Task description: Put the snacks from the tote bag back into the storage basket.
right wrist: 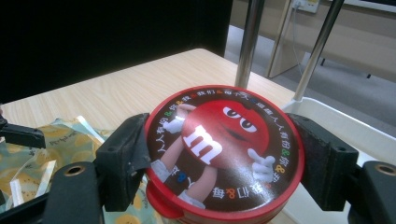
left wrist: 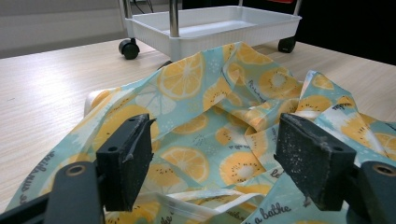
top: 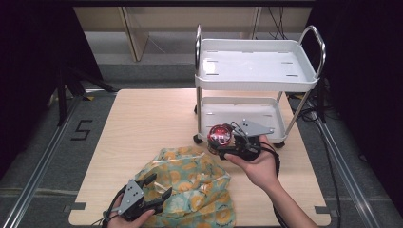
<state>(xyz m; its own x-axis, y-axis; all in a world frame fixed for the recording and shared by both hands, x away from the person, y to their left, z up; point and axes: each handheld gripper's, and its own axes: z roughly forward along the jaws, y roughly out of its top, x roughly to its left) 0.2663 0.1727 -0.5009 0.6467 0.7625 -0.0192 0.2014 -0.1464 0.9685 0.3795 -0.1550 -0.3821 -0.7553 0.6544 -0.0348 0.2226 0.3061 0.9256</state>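
A round red candy tin with a cartoon lid is held above the table's right side, just in front of the cart. My right gripper is shut on it, one jaw on each side of its rim. A crumpled teal cloth bag with a lemon print lies at the table's near edge. My left gripper hovers at the bag's left side, open, its jaws wide apart above the fabric with nothing between them. The bag rises in folds ahead of it.
A white two-tier wheeled cart stands at the back right of the wooden table, its lower tray just behind the tin and its castors on the tabletop. Dark curtains flank the table.
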